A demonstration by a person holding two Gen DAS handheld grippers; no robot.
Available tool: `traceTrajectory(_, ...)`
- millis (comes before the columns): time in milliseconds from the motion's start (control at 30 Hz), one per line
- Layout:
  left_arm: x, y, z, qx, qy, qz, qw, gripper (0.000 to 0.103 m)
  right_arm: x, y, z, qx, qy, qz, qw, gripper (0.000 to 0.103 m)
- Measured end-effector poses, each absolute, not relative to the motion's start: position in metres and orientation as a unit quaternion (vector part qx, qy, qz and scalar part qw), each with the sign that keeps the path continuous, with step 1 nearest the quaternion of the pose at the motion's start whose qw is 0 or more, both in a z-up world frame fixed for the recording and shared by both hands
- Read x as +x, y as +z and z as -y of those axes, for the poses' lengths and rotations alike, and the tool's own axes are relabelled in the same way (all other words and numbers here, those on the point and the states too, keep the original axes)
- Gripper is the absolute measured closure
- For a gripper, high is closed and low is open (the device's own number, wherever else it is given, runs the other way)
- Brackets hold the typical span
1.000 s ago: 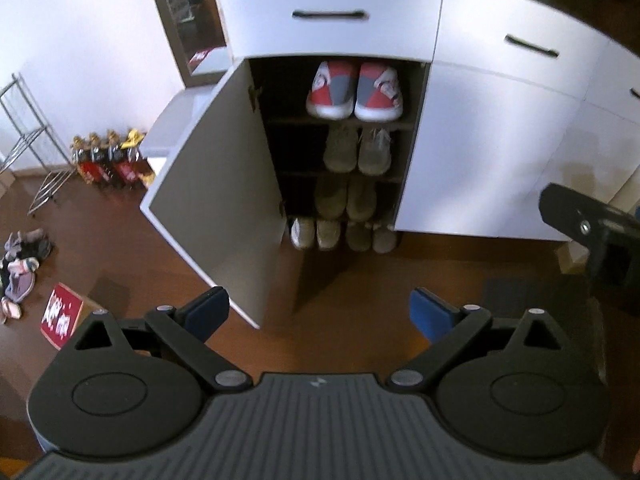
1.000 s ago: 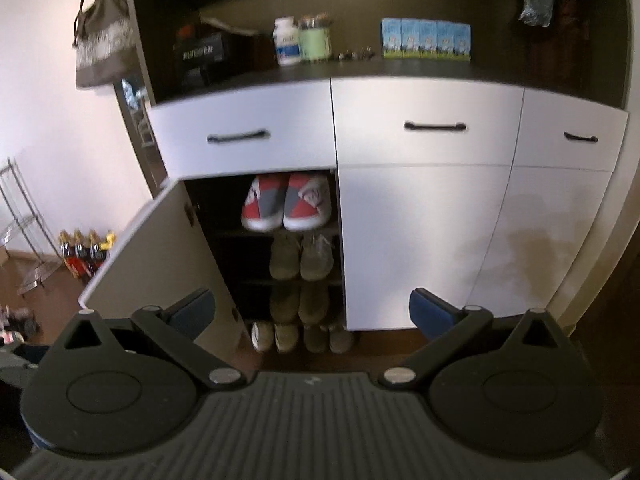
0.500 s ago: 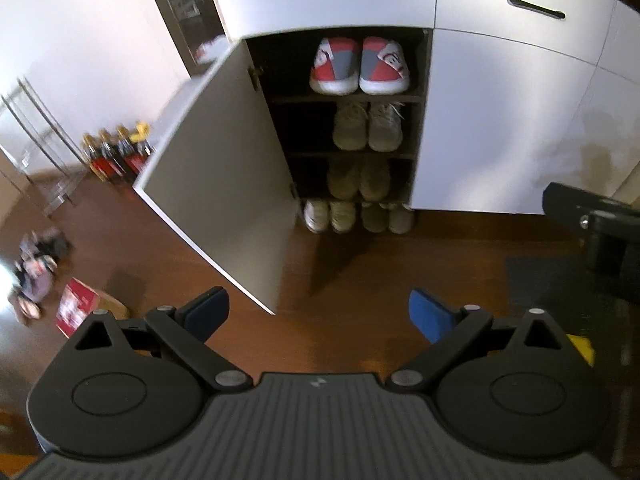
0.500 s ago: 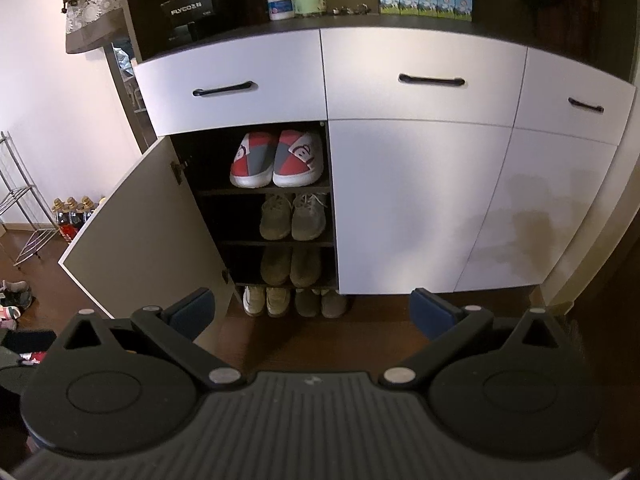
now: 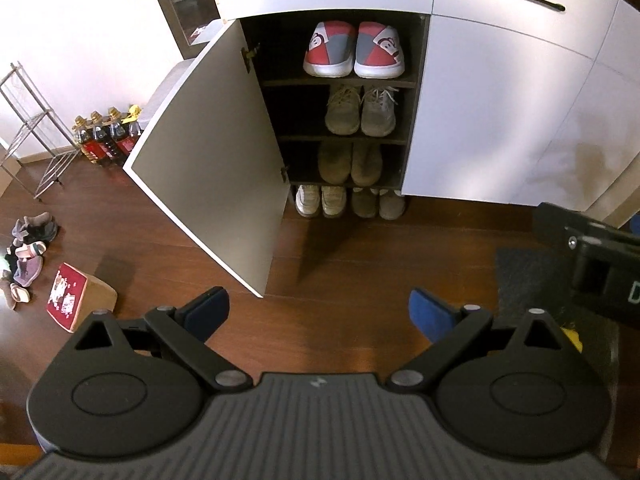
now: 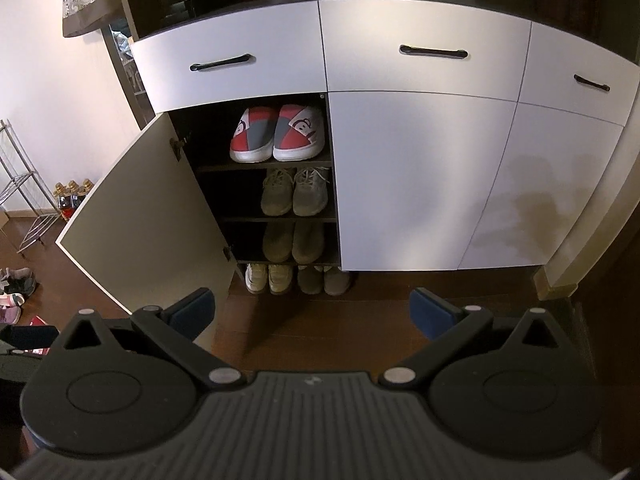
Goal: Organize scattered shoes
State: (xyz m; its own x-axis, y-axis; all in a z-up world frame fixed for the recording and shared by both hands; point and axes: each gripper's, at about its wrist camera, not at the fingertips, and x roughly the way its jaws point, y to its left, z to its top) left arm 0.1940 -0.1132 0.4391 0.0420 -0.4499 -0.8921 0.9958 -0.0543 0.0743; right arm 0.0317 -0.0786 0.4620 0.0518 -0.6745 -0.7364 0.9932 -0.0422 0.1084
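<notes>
Dark wooden floor (image 5: pixel 352 264) lies bare between both grippers and the white cabinet (image 6: pixel 420 176), whose left door (image 5: pixel 212 168) swings out with its lower corner just ahead of the left gripper (image 5: pixel 318 314). Both the left gripper and the right gripper (image 6: pixel 312 310) hang with jaws wide and nothing between them. Four pairs fill the open section (red-and-grey slippers (image 5: pixel 354 50) on top, grey sneakers (image 5: pixel 362 110) below), while the scattered shoes (image 5: pixel 26 256) lie heaped far left, near a small box (image 5: pixel 78 298) and well apart from the cabinet.
</notes>
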Motion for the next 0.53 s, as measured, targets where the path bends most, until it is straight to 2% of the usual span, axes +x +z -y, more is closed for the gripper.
traceTrajectory(533,0.173,0.451,0.118,0.393,-0.627,-0.327,0.588,0.005,0.017,0.473,0.08,0.317,-0.653,-0.244,0.643,0.001)
